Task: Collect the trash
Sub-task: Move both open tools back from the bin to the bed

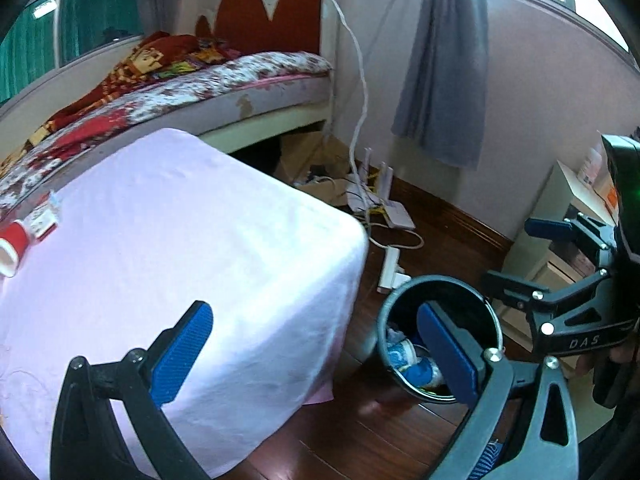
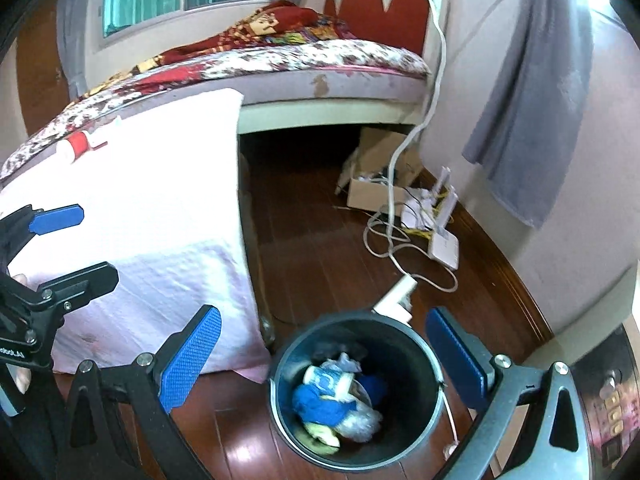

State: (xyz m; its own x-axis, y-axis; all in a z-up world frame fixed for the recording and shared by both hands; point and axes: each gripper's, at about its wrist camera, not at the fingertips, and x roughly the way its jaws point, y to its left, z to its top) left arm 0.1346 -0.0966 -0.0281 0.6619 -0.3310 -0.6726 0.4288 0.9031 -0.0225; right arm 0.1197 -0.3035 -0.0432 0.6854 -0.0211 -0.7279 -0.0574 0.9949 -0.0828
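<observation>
Both blue-padded fingers [image 1: 182,354] of the left gripper [image 1: 316,354] stand spread wide with nothing between them; in the left wrist view one pad hangs over the pink-clothed table [image 1: 180,240] and the other over the dark bin [image 1: 438,332] on the wooden floor, so the tool seems to sit at the table's corner, between the trash still to fetch and the place it goes. Far back on the cloth, near the bed, lie a red paper cup [image 1: 14,246] on its side and a red-and-white wrapper [image 1: 44,220] just beside it, probably the next trash to collect. The right gripper [image 1: 532,256] shows at the right edge above the bin, spread and empty as well. In the right wrist view its own pads frame the bin from above, and blue-and-white crumpled trash [image 2: 336,400] lies inside, so the released jaws fit a drop into the bin. The left gripper appears at the left edge over the cloth, with the cup and wrapper well beyond it. Around the bin a white power strip [image 2: 396,298] touches or nearly touches the rim, with looped cables [image 2: 400,240] and a router [image 2: 442,236] by the wall; these crowd the floor but do not block the way to the table
</observation>
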